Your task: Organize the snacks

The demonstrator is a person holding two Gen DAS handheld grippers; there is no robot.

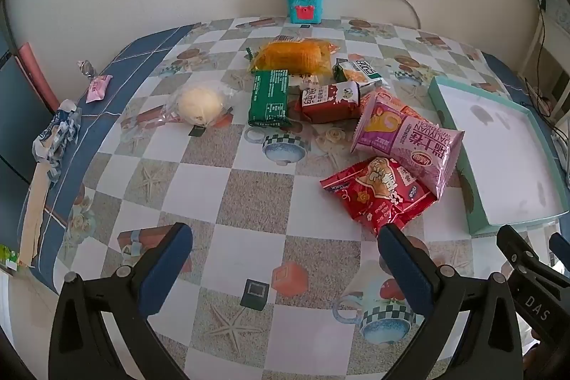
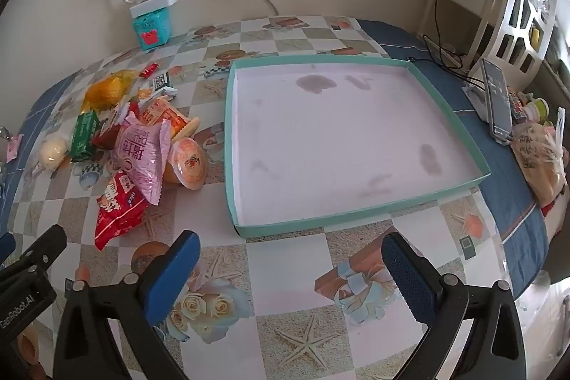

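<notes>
A heap of snacks lies on the patterned table: a red packet (image 1: 377, 193), a pink packet (image 1: 409, 138), a green bar (image 1: 269, 97), a red-and-white carton (image 1: 329, 100), an orange wrapped cake (image 1: 294, 56) and a round white bun (image 1: 199, 105) in clear wrap. An empty shallow teal box (image 2: 356, 138) stands to their right. My left gripper (image 1: 285, 266) hangs open above bare table, just short of the red packet. My right gripper (image 2: 290, 269) is open in front of the box's near wall. An orange jelly cup (image 2: 187, 166) leans beside the pink packet (image 2: 140, 154).
A teal cube (image 1: 302, 4) with a white power strip on it stands by the back wall. Small wrapped sweets (image 1: 98, 88) and a crumpled wrapper (image 1: 57, 134) lie at the left edge. A phone (image 2: 497, 102) and a bagged item (image 2: 541, 155) sit right of the box.
</notes>
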